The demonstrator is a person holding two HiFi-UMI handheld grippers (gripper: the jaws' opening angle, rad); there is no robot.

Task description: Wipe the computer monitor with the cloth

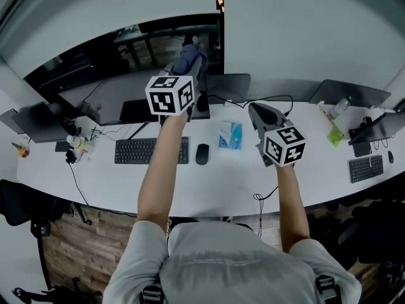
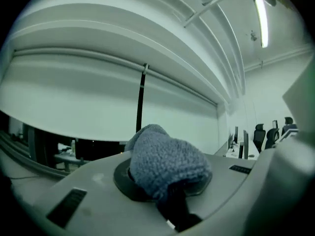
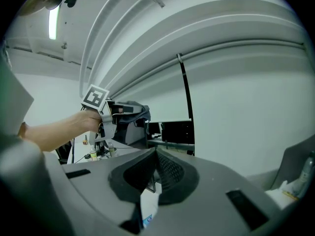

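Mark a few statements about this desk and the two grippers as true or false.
1. The left gripper is shut on a blue cloth. True.
2. The right gripper is holding the mouse. False: the mouse lies on the desk, and the right gripper is shut on nothing.
3. The keyboard lies left of the mouse in the head view. True.
4. The monitor shows a bright picture. False: its screen is dark.

The monitor (image 1: pixel 95 65) blocks the way just ahead of the left gripper (image 1: pixel 186 75) and cloth (image 1: pixel 190 59); keyboard (image 1: pixel 152 151) and mouse (image 1: pixel 202 154) lie below. Bare desk (image 1: pixel 221 182) opens beneath the right gripper (image 1: pixel 258 114).
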